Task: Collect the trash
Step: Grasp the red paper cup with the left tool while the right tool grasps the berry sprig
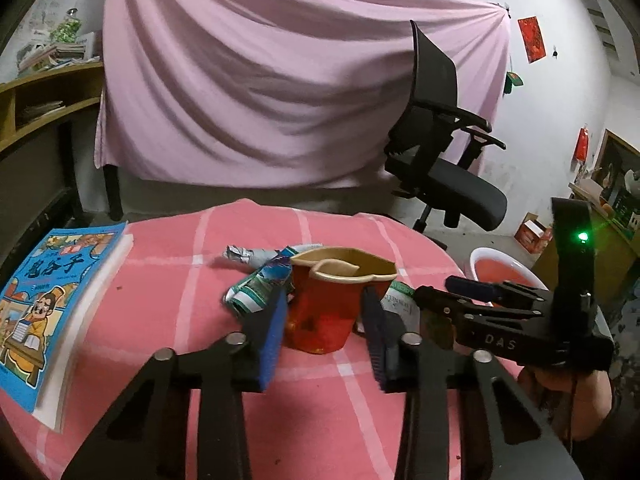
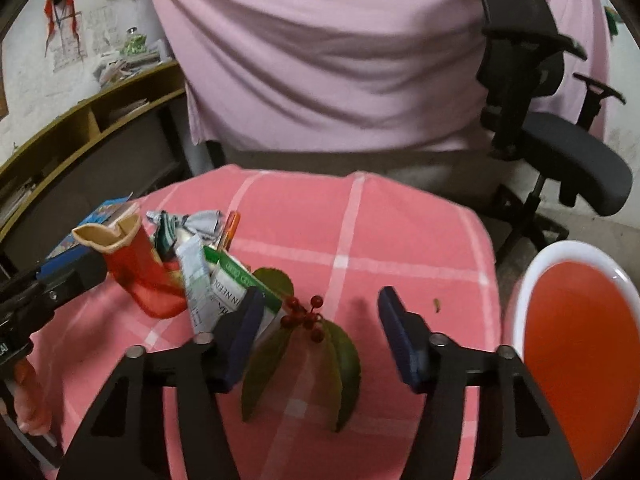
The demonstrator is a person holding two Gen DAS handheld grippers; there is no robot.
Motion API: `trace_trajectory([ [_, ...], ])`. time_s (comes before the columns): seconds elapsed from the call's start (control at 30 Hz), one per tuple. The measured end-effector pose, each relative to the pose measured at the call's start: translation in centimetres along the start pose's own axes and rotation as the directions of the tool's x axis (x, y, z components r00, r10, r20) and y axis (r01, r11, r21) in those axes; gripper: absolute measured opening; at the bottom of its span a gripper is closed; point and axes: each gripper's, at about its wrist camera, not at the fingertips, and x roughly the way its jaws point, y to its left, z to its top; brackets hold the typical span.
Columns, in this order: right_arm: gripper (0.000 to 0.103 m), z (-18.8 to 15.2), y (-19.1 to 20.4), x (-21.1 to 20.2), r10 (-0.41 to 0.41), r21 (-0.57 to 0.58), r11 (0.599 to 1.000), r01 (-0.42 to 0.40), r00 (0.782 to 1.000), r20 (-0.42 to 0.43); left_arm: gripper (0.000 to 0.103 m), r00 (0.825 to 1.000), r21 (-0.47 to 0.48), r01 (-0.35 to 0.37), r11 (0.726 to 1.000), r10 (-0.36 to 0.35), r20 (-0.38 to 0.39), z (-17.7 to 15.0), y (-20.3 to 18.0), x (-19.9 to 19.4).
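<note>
**Crushed cup between the left fingers, sprig under the right ones**

The main risk is with the cup (image 1: 326,304). It is already crushed and its rim is folded in, so it can collapse more or slip out if the left hand-held gripper (image 1: 326,334) squeezes too low or unevenly. The cup also leans against the wrappers (image 1: 260,280) just behind it, so a lift may drag these papers across the desk (image 1: 168,300) or push them off the far edge. On the right side, the sprig (image 2: 304,344) with red berries lies flat on the cloth; its thin leaves can slide under the pads instead of being caught, and the berries can break off and roll away. The bin (image 2: 576,344) stands to the right, lower than the desk edge, so a loose grip can drop trash on the floor.

The left hand-held gripper is partly open, with one pad on each side of the cup. The pads look very close to the cup walls, but I cannot tell if they already press it. The right hand-held gripper (image 2: 320,336) is wide open and holds nothing; the sprig lies between its fingers, and the left finger is beside a green and white packet (image 2: 236,288).

The book (image 1: 52,304) on the left is not trash, I think.
</note>
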Motion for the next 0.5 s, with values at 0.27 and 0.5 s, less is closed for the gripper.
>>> trace_trajectory([
  [0.27,0.029,-0.21,-0.61,0.31,0.051,0.040,0.998,-0.050,0.998,-0.048,0.007,0.999,0.028,0.031,0.999,-0.030,-0.017,-0.11,-0.34,0.03],
  [0.5,0.013,-0.49,-0.41,-0.20,0.066,0.038,0.997,-0.065,0.997,-0.038,0.005,0.999,0.069,0.044,0.997,-0.043,-0.021,-0.18,-0.99,0.04],
])
